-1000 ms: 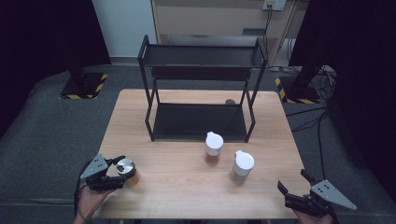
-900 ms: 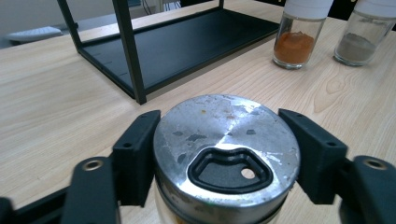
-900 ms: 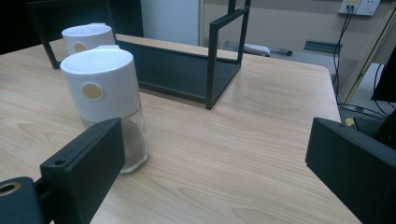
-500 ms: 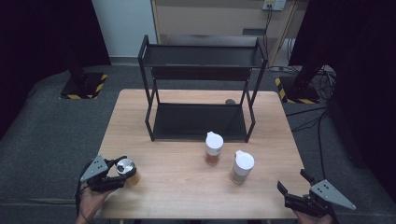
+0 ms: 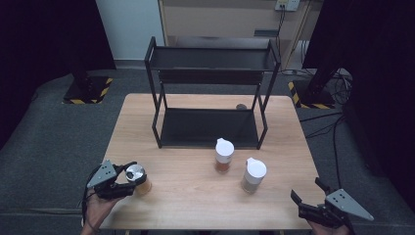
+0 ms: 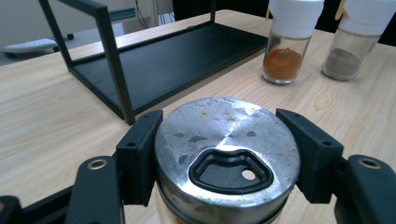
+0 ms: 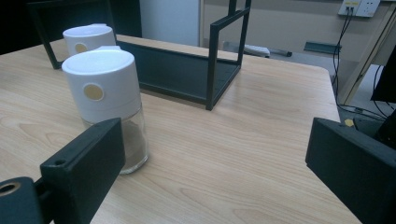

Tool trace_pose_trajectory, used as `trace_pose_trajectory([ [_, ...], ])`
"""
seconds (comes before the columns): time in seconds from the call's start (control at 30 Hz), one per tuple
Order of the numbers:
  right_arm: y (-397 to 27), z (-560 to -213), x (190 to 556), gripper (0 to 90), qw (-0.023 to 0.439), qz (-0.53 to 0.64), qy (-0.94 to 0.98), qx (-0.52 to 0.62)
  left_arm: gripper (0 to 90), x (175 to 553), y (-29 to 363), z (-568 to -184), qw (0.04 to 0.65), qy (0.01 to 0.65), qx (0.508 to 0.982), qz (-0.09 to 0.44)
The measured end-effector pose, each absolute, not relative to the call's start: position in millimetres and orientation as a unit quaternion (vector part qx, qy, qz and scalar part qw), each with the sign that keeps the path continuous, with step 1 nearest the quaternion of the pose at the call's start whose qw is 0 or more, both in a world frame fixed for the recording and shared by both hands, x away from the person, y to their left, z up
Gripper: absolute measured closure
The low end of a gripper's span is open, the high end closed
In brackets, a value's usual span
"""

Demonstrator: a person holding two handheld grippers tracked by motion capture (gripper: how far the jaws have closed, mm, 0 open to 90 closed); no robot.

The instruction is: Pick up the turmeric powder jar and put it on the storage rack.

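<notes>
I had the wooden table (image 5: 195, 196) in front of me, with the black two-tier rack (image 5: 210, 83) standing toward its far side, its lower tray resting on the tabletop. Those were the biggest things in the scene.

Near the front of the rack stood two glass shakers with white caps. The one with orange-brown powder (image 5: 224, 155) stood just in front of the rack's lower tray, and the one with greyish powder (image 5: 254, 175) stood near it, a little closer to me and to the right, the two apart from each other.

My left tool (image 5: 128, 180) sat at the near left corner of the table, and its jaws had just been closing. In the left gripper view both pads pressed against the sides of the metal-lidded jar (image 6: 227, 154), so I had it clenched on that jar. The jar stood upright on the table at that near left corner, well apart from the two shakers. Its lid was scuffed silver with a dark, rounded recess in the top.

My right tool (image 5: 307, 201) hung at the near right corner, beyond the table's front edge, jaws spread wide with nothing between them. In the right gripper view the greyish shaker stood ahead of its left jaw, not touched.
</notes>
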State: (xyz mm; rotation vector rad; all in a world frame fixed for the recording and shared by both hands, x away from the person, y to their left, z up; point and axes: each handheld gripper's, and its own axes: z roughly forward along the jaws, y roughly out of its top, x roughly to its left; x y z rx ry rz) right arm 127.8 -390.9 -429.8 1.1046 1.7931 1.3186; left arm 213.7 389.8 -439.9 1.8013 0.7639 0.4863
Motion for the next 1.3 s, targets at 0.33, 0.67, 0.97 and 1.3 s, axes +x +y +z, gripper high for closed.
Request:
trace_pose_trajectory([
  [0.33, -392, -430, 128, 5.1, 0.321, 0.504, 0.683, 0.421, 34.3, 226, 375, -422, 0.537, 0.302, 0.764, 0.191],
  [0.67, -392, -430, 128, 5.1, 0.321, 0.505, 0.682, 0.419, 34.3, 242, 361, -407, 0.548, 0.289, 0.765, 0.178],
  [0.97, -392, -430, 128, 5.1, 0.319, 0.507, 0.684, 0.417, 34.2, 258, 345, -397, 0.548, 0.282, 0.768, 0.172],
  [1.3, -392, -431, 130, 5.2, 0.317, 0.507, 0.686, 0.415, 34.3, 279, 327, -389, 0.558, 0.280, 0.763, 0.167],
])
